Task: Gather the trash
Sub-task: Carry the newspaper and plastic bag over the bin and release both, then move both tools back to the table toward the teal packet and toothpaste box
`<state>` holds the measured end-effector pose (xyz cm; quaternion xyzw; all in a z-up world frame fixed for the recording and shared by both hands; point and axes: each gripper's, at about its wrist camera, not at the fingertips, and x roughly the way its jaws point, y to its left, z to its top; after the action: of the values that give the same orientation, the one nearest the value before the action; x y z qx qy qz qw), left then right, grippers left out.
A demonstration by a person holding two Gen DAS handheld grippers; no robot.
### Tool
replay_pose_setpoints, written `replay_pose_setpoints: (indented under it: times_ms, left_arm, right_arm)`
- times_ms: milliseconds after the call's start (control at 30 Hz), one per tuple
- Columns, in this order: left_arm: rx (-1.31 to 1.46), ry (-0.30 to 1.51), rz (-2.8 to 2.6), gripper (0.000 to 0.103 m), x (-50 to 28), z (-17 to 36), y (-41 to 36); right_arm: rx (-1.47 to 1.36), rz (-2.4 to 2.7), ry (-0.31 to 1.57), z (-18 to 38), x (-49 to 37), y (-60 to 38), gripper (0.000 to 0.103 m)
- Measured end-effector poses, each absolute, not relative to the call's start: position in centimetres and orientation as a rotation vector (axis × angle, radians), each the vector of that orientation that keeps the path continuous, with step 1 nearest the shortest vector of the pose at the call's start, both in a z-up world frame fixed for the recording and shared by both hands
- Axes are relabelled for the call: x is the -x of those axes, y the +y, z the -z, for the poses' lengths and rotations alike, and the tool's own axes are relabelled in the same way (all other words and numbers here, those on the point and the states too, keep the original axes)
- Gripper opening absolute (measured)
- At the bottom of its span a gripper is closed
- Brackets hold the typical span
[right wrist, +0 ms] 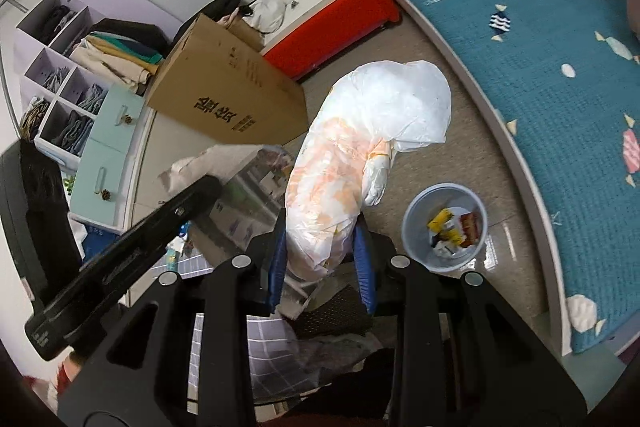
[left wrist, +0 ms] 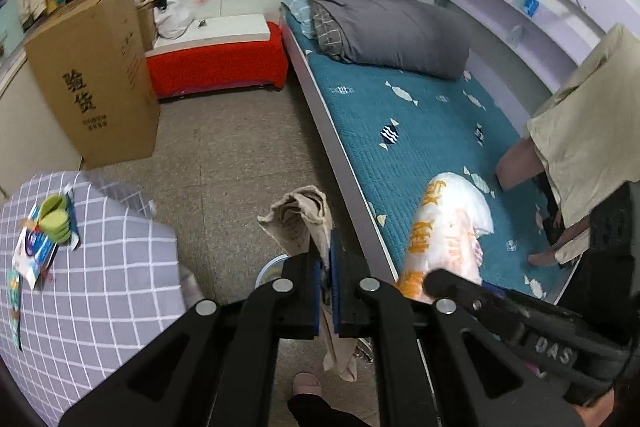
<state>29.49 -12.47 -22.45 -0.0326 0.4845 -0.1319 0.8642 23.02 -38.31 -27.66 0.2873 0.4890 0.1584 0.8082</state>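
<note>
Left gripper [left wrist: 329, 259]: we're clamping it tight on a crumpled brown paper scrap [left wrist: 302, 223], so basically no gap between the pads. The paper is sticking up past the fingertips and also dangling down below them.

Right gripper [right wrist: 320, 251]: we're holding it partly open, with the blue pads squeezing the lower end of a white and orange plastic bag [right wrist: 360, 139]. The puffy rest of the bag is poking out well beyond the fingers.

Trash bin [right wrist: 444, 227]: it's sitting on the floor just to the right of the right fingers in that view, near the bed edge, with some wrappers already lying inside. In the left view only a sliver of its rim is peeking out behind the fingers.

Edges: the bed [left wrist: 420, 131] rail is running close along one side, and the table with the grey checked cloth [left wrist: 100, 259] is crowding the other side.

Open room: we're seeing bare floor [left wrist: 232, 155] stretching between the table and bed, toward the cardboard box [left wrist: 96, 75] and the red bench [left wrist: 216, 63].
</note>
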Motion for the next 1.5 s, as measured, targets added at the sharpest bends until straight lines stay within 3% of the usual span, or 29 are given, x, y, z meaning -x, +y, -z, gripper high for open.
replay_pose_setpoints:
  times_ms: [133, 200, 233, 267, 300, 1100, 1200, 1267, 1333, 1500]
  left_arm:
    - [0.055, 1.015, 0.284, 0.005, -30.8, 22.5, -14.5]
    - [0.054, 1.031, 0.299, 0.012, -31.4, 22.7, -15.2]
    - [0.052, 1.044, 0.297, 0.018, -31.6, 22.9, -15.4]
    - [0.054, 1.056, 0.291, 0.039, -31.8, 23.0, -15.5]
    - [0.054, 1.059, 0.276, 0.053, -32.0, 23.1, -15.4]
    - [0.068, 1.077, 0.163, 0.065, -30.7, 23.2, -11.9]
    - [0.072, 1.075, 0.151, 0.067, -30.4, 23.1, -11.3]
    - [0.076, 1.075, 0.143, 0.067, -30.2, 23.0, -10.8]
    - [0.082, 1.076, 0.137, 0.068, -30.0, 23.0, -10.4]
    - [0.091, 1.071, 0.13, 0.069, -29.4, 22.9, -9.3]
  right_arm:
    - [-0.624, -0.317, 1.039, 27.8, -23.3, -40.2, 0.03]
    - [-0.627, -0.309, 1.033, 27.7, -23.6, -40.8, 0.03]
    - [-0.629, -0.306, 1.032, 27.6, -23.7, -40.9, 0.03]
    - [-0.632, -0.301, 1.032, 27.7, -23.9, -41.2, 0.03]
    - [-0.633, -0.299, 1.032, 27.7, -23.9, -41.4, 0.03]
    - [-0.605, -0.373, 1.098, 29.0, -25.1, -38.2, 0.031]
    - [-0.596, -0.369, 1.092, 29.0, -25.3, -38.0, 0.037]
    - [-0.597, -0.353, 1.091, 29.1, -25.5, -37.9, 0.055]
    - [-0.598, -0.34, 1.094, 29.3, -25.5, -37.8, 0.06]
    - [-0.613, -0.326, 1.106, 29.6, -25.3, -37.6, 0.061]
